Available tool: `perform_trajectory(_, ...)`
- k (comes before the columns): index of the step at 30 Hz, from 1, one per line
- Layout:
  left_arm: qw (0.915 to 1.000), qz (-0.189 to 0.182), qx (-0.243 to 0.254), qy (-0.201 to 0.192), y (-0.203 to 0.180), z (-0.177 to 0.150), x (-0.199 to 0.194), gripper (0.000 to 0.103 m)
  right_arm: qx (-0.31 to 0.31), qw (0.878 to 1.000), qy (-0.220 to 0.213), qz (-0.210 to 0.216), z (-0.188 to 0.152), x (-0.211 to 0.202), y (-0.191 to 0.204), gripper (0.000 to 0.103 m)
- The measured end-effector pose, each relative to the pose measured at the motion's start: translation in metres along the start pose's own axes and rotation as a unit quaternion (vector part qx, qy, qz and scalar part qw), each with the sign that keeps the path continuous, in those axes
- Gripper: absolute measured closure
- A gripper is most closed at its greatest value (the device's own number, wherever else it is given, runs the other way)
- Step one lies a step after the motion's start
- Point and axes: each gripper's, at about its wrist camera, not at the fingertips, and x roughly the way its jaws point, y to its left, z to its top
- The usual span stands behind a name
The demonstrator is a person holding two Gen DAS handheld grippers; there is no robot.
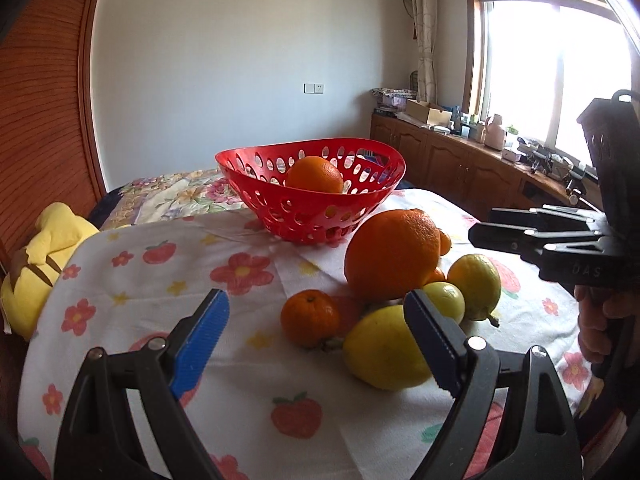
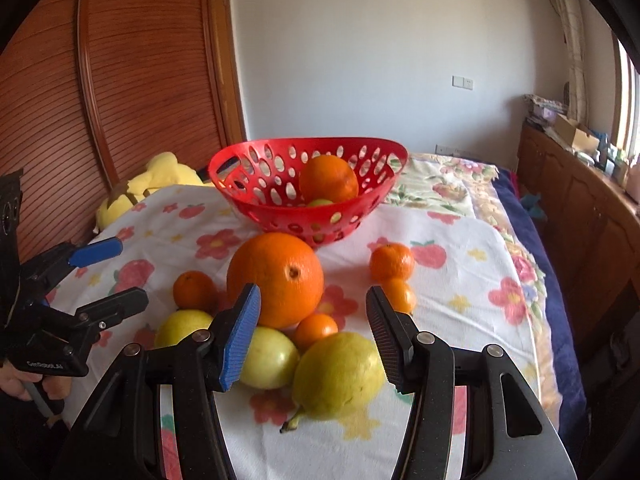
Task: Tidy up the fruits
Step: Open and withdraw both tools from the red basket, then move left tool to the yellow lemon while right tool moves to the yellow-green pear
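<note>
The left claw (image 2: 108,276) body reads "GenRobot.AI"; the right claw (image 1: 484,226) shows "DAS".

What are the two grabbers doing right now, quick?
Left gripper: open, holding nothing, fruit ahead of it.
Right gripper: open, holding nothing, a yellow lemon lying on the cloth just beyond its tips.

You see a red basket (image 2: 248,194) holding 1 orange (image 2: 329,178); lemons (image 2: 338,374) and oranges (image 2: 276,278) cluster on the tabletop before it.
</note>
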Motion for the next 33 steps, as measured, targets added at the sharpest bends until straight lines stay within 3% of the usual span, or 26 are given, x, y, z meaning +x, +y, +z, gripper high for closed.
perform_trajectory(14, 0.9999, -0.01, -0.004, -0.001, -0.007, -0.014, -0.008, 0.014, 0.042, 0.999, 0.023, -0.027, -0.034, 0.008, -0.009, 0.044)
perform_trajectory(27, 0.9999, -0.004, -0.013, 0.003, -0.002, -0.015, -0.006, 0.014, 0.067, 0.995, 0.051, -0.05, -0.042, 0.022, -0.017, 0.04)
perform_trajectory(33, 1.0, -0.001, -0.009, 0.003, -0.004, -0.015, -0.006, 0.014, 0.041, 0.996, 0.055, -0.057, -0.043, 0.02, -0.01, 0.041)
